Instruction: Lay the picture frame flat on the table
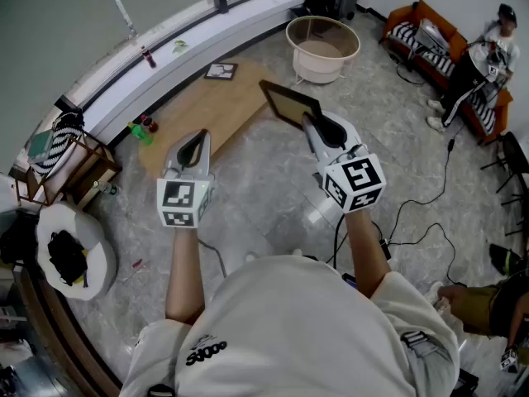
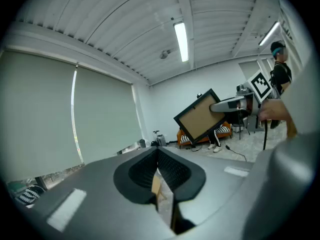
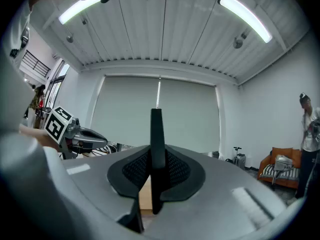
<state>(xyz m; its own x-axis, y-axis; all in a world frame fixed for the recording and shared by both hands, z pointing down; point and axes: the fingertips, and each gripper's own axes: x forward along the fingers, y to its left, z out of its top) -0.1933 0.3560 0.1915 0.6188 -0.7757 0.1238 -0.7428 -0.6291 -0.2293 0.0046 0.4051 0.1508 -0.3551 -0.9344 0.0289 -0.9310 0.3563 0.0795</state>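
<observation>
Near the wooden table [image 1: 216,106], the level right claw [image 1: 307,124] clamps the picture frame [image 1: 287,101]; left claw [image 1: 198,139] closed, empty.

R gripper [image 3: 153,170] clamped on pic frame [image 3: 157,134], seen edge-on, upright.

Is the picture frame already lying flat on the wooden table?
No, the right claw holds the picture frame by its edge, tilted in the air and off the wooden table.
</observation>
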